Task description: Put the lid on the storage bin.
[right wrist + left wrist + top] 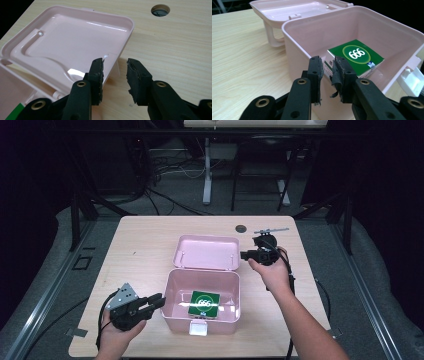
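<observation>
The left gripper (156, 302), jaws nearly pressed together and pinching nothing, steadies at the pink box's (172, 312) 9 o'clock wall, while the right gripper (245, 254), jaws spread, straddles the open lid's (205, 251) 3 o'clock rim to swing it over the green carton (204, 304).

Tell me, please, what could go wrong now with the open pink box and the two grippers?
1. The right gripper has its jaws at the edge of the open lid; a crooked grip might slip off.
2. The left gripper sits at the wall of the pink box with its jaws nearly shut on nothing; if the lid is swung, the unheld box could slide on the table.
</observation>
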{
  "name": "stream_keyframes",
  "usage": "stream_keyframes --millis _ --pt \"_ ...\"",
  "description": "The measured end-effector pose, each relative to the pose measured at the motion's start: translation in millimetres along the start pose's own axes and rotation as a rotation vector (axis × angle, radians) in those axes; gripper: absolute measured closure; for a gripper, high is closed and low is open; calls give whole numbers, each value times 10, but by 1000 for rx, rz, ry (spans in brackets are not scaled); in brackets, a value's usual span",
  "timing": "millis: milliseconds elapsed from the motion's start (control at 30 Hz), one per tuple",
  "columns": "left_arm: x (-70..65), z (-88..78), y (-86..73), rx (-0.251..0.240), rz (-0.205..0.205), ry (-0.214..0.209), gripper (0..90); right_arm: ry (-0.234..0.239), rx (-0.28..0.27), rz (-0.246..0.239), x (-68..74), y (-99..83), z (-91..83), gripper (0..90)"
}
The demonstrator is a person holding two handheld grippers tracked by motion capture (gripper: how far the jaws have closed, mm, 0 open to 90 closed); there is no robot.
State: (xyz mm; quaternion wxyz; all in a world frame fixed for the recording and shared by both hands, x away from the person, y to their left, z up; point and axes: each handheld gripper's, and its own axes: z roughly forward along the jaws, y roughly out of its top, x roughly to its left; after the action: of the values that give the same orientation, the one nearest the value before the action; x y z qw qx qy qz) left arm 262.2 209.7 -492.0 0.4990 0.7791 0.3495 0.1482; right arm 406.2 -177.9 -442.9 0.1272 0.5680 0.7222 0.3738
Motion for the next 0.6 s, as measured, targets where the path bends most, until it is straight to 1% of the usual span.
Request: stream_keyframes --millis 67,100,133,200,267,300,367,500,567,600 --pt "-10 5 -5 -4 -1 3 756 -3 3 3 -7 27 13 659" --pt "-10 7 -6 -7 5 6 755 -3 11 18 -20 76 37 663" --pt "-12 6 -7 -7 0 5 755 -3 11 18 -20 76 37 663" --pt "-6 7 -11 -11 -3 2 756 -19 16 19 -26 119 64 666" --pt "-6 6 -12 -11 2 3 757 -34 28 34 -44 170 122 668" --pt "-8 8 -16 -15 1 4 757 -34 28 34 -44 170 122 668" --pt "-7 7 -20 -16 -1 5 757 -45 37 56 -73 199 195 671" --pt "-10 3 -22 -13 -2 6 757 -55 55 72 -116 212 308 677" --pt "-11 3 -23 -14 -3 6 757 -51 61 94 -131 222 356 691" --pt "-9 8 -26 -22 -4 4 757 -47 65 105 -134 229 380 697"
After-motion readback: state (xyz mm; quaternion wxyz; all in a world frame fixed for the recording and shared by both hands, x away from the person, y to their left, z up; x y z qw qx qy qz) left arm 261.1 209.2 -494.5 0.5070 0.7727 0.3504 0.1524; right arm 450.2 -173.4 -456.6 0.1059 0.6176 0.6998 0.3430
